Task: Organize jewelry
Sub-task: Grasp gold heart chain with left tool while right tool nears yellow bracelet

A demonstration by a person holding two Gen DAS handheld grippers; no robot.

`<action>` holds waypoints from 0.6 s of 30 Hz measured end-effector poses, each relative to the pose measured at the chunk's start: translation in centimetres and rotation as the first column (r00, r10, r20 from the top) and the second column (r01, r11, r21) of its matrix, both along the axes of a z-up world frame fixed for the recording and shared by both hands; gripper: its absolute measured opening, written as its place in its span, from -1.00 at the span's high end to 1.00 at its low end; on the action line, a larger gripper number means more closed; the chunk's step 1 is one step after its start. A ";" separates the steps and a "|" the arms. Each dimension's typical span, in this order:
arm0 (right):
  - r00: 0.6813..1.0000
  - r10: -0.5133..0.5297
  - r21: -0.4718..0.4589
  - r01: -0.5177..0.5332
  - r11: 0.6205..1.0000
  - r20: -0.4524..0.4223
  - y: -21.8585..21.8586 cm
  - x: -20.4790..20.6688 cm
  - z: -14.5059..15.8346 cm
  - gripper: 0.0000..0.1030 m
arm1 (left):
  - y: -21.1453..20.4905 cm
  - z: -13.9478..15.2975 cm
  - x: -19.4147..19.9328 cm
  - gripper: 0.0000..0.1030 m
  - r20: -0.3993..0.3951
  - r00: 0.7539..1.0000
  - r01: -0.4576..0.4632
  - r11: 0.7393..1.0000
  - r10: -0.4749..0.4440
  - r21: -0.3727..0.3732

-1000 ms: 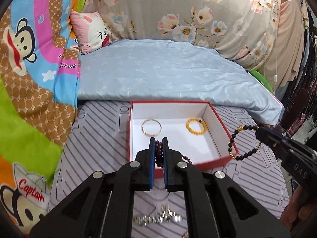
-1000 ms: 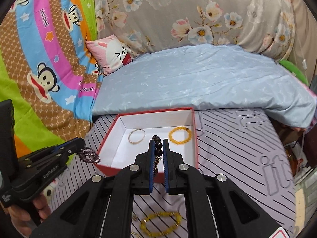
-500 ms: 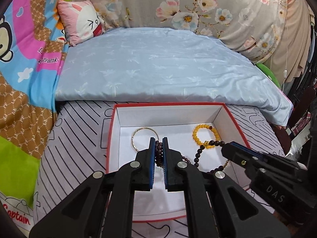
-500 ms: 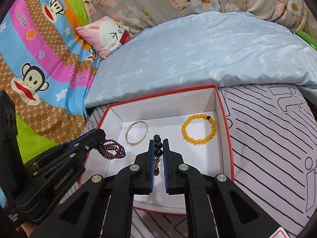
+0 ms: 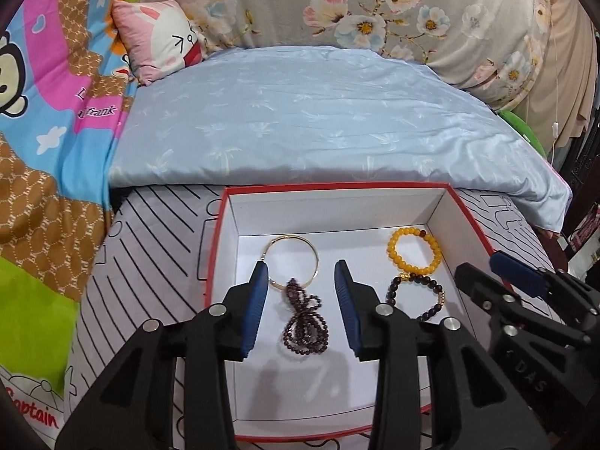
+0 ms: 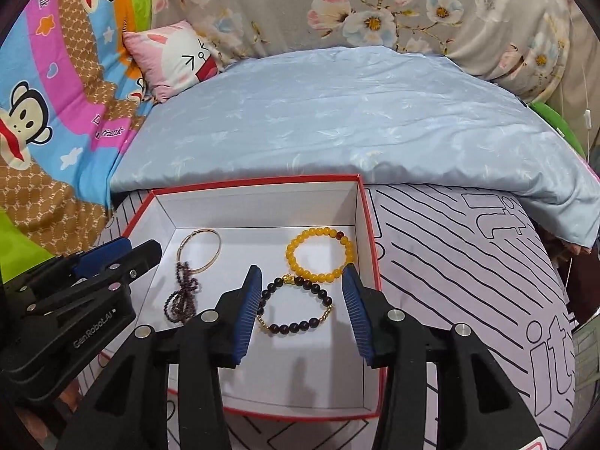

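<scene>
A red-edged white box (image 5: 468,217) (image 6: 369,232) lies on the striped mat. Inside lie a gold bangle (image 5: 315,251) (image 6: 215,247), a yellow bead bracelet (image 5: 435,251) (image 6: 296,266), a purple bead strand (image 5: 305,326) (image 6: 182,296) and a dark bead bracelet with gold parts (image 5: 416,285) (image 6: 296,324). My left gripper (image 5: 302,277) is open above the purple strand. My right gripper (image 6: 302,285) is open above the dark bracelet. Each gripper also shows in the other's view, the right one (image 5: 498,281) and the left one (image 6: 123,251).
A light blue quilt (image 5: 318,120) lies just behind the box. A pink cat pillow (image 5: 161,45) and cartoon monkey bedding (image 5: 45,112) are at the left. A floral sheet (image 6: 375,3) hangs at the back. The striped mat (image 6: 468,281) extends right.
Both grippers have opened over the box. The purple strand and the dark bracelet dropped from the fingers and now lie on the box floor.
</scene>
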State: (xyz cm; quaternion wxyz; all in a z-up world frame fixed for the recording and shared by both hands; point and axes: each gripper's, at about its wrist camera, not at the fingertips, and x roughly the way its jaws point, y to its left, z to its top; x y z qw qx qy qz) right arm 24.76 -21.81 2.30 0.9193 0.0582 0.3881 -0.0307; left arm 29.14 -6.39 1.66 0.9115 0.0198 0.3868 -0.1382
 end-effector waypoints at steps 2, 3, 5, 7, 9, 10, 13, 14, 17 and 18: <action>1.000 0.000 -0.006 0.000 1.000 0.006 0.0 -0.6 0.4 0.14 | 0.3 0.2 -0.2 0.31 0.000 1.000 -0.009 1.000 0.009 0.003; 1.000 0.003 -0.007 -0.003 1.000 0.007 0.0 -1.1 0.5 0.14 | 0.6 0.3 -0.5 0.30 0.000 1.000 -0.015 1.000 0.015 0.001; 1.000 0.007 0.001 -0.007 1.000 0.007 -0.2 -2.0 0.7 0.14 | 1.0 0.6 -1.1 0.30 0.003 1.000 -0.025 1.000 0.025 0.000; 1.000 0.006 0.012 -0.006 1.000 0.007 -0.3 -3.0 0.7 0.14 | 1.3 0.7 -1.7 0.30 0.008 0.999 -0.034 0.999 0.034 0.006; 1.000 0.006 0.023 -0.006 1.000 0.002 -0.4 -3.9 0.6 0.14 | 1.7 0.9 -2.6 0.30 0.012 0.999 -0.040 0.999 0.040 0.014; 1.000 0.004 0.025 -0.004 1.000 0.001 -0.4 -4.3 0.6 0.14 | 1.8 1.1 -2.9 0.30 0.014 0.999 -0.041 0.999 0.041 0.012; 1.000 0.001 0.029 -0.001 1.000 -0.003 -0.4 -5.8 0.5 0.14 | 2.2 1.4 -4.2 0.29 0.016 0.999 -0.042 0.999 0.042 0.014; 1.000 0.001 0.031 -0.001 1.000 -0.004 -0.5 -6.2 0.5 0.14 | 2.3 1.5 -4.8 0.28 0.018 0.999 -0.043 0.999 0.043 0.017; 1.000 0.003 0.037 -0.003 0.999 -0.012 -0.4 -7.9 0.2 0.14 | 2.8 1.6 -6.3 0.20 0.014 0.999 -0.044 0.999 0.044 0.006; 1.000 0.003 0.037 -0.002 0.999 -0.015 -0.4 -8.3 0.1 0.14 | 2.9 1.7 -6.7 0.17 0.013 0.999 -0.045 0.999 0.045 0.004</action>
